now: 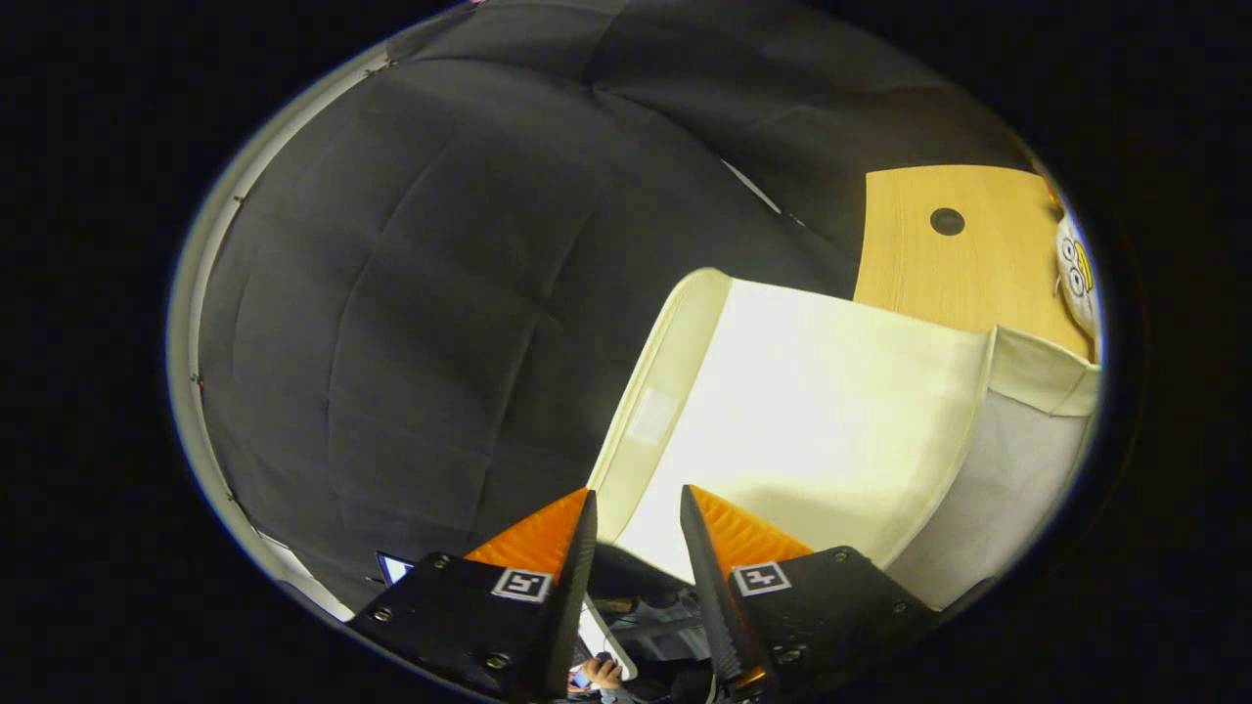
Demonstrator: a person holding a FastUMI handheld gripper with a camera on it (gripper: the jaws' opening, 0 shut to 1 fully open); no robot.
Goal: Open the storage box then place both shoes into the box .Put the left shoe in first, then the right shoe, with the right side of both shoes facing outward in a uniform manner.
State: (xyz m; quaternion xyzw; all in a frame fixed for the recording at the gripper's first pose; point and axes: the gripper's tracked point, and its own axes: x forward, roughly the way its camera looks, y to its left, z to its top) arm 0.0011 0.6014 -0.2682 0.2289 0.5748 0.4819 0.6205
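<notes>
The storage box is a cream fabric one, and its lid (831,420) is swung up and fills the space just ahead of my fingers. The lid's rim (655,391) runs down into the gap between them. My gripper (637,494) is shut on that lower edge of the rim, with one finger on each side. Beyond the lid to the right I see a folded cream flap (1047,376) and a pale grey panel (1017,489) of the box.
A light wooden tabletop (978,274) with a round dark hole (947,221) lies beyond the box. A white toy with big eyes (1076,274) sits at its far right. Black booth cloth (440,293) hangs to the left. A person's hand (599,673) shows below the fingers.
</notes>
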